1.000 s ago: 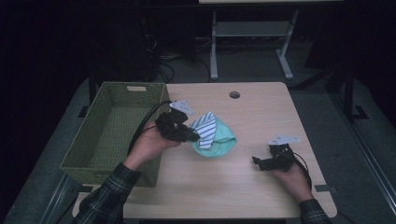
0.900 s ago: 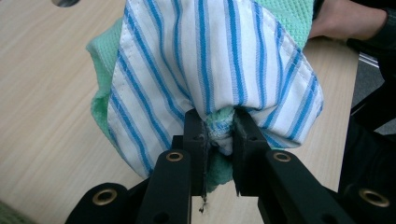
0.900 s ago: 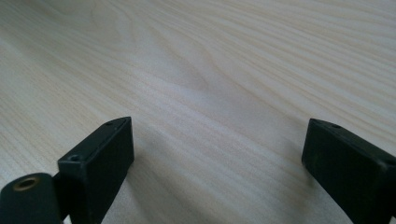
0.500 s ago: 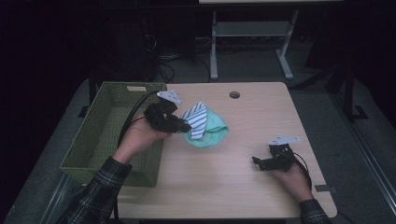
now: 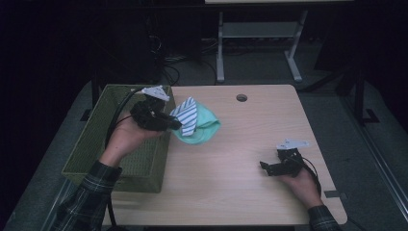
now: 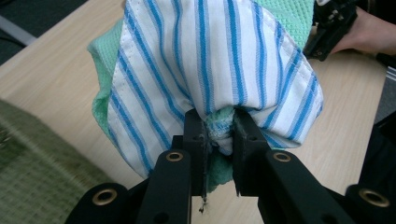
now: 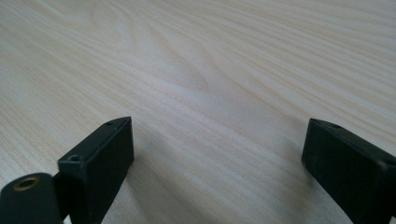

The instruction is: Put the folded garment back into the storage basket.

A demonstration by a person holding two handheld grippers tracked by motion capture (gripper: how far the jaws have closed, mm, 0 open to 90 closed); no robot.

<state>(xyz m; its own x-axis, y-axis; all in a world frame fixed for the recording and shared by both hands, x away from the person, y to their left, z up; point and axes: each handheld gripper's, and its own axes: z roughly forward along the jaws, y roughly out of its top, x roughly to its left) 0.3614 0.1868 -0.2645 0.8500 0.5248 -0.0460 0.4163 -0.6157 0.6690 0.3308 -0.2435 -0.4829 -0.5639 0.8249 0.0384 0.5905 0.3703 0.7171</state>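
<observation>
Left gripper (image 5: 174,124), left of centre in the high view: jaws clamped on a bunched striped cloth (image 5: 186,115) and green cloth (image 5: 204,129), lifted beside the green basket (image 5: 96,144) | Right gripper (image 5: 266,168), lower right: jaws spread wide, nothing between them, low over the wooden table (image 5: 250,130)

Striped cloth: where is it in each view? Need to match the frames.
High view: the striped cloth is left of centre, held at the left gripper, over the green cloth, beside the basket.
Left gripper view: the striped cloth is in the upper centre, bunched with the green cloth between the shut jaws.
Right gripper view: not in it; open jaws over the table.
Shared landmark: the pale wood table.
</observation>
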